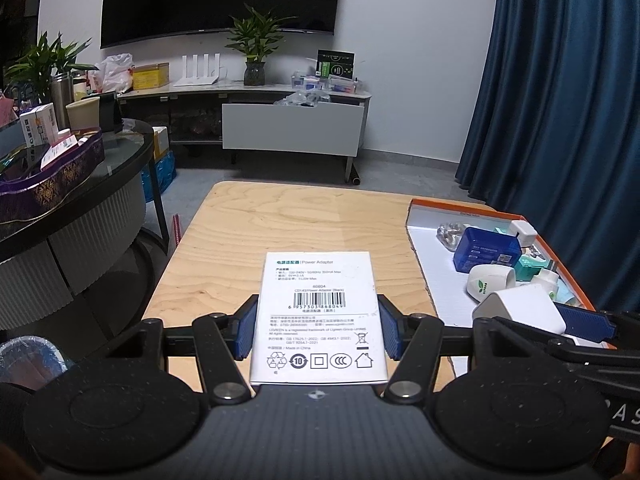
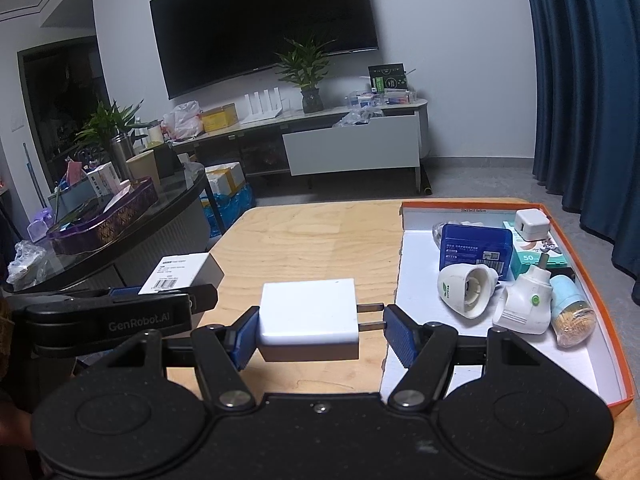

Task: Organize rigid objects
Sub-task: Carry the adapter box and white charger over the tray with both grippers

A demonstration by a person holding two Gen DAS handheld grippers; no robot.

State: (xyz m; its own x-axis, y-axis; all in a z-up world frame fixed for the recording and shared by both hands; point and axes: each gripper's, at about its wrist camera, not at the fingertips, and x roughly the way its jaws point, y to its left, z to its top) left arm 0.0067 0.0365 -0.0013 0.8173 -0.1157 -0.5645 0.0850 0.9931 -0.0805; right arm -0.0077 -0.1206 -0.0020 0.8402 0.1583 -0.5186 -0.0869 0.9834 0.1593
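My left gripper (image 1: 316, 330) is shut on a white power adapter box (image 1: 318, 312), its barcode label facing up, held above the wooden table (image 1: 248, 232). My right gripper (image 2: 318, 334) is shut on a white plug charger (image 2: 308, 318), pinched between its body and its two prongs, just left of the orange-rimmed tray (image 2: 592, 280). The charger also shows in the left wrist view (image 1: 524, 308), and the box in the right wrist view (image 2: 180, 270). The tray holds a blue box (image 2: 476, 246), a white cup-shaped device (image 2: 466, 288), a white plug-in unit (image 2: 528, 304), a toothpick jar (image 2: 572, 316) and a small white cube (image 2: 530, 222).
A round glass-topped table (image 1: 116, 164) with a purple tin (image 1: 52, 188) and boxes stands to the left. A TV cabinet (image 1: 292, 124) with plants and clutter is against the far wall. Blue curtains (image 1: 560, 100) hang on the right.
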